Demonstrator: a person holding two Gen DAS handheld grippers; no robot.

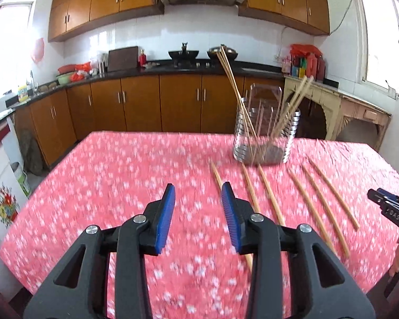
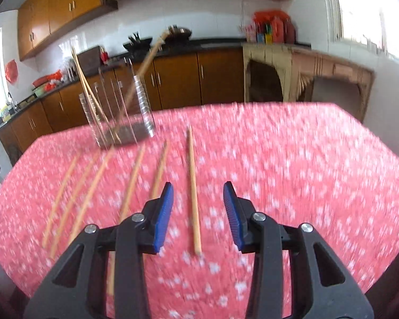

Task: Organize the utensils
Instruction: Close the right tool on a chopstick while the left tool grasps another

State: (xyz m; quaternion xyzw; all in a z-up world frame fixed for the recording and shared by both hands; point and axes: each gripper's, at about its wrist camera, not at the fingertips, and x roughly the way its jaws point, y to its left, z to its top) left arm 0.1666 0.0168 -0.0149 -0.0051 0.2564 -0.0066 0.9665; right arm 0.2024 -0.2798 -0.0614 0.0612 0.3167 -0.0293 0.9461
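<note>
1. Six chopsticks lie loose on the pink tablecloth [image 1: 119,175], roughly side by side, and a few more already stand leaning in the wire holder [image 1: 263,133] at the far edge. So by my read the job is partway done and the step now is grabbing the next stick.

2. Both tools are empty with the blue pads spread wide. The left gripper [image 1: 198,220] hangs over bare cloth, with the leftmost chopstick [image 1: 216,176] running ahead and passing under its right-side finger. The right gripper [image 2: 198,218] sits right over the rightmost chopstick [image 2: 192,186], which runs lengthwise between the pads, closer to the left one.

3. The right one looks like the obvious pick, I'd say. Since the stick lies along the fingers rather than across them, I'd twist the wrist a bit first so the pads close across it, otherwise it'll probably just roll away.

4. Grab near the middle or slightly toward the thick end, so it doesn't seesaw on the way over.

5. Both views are motion-smeared, so slow down before closing.

6. The holder stands ahead and to the left of the right tool. Tip the stick upright and drop it in clear of the leaning ones.
</note>
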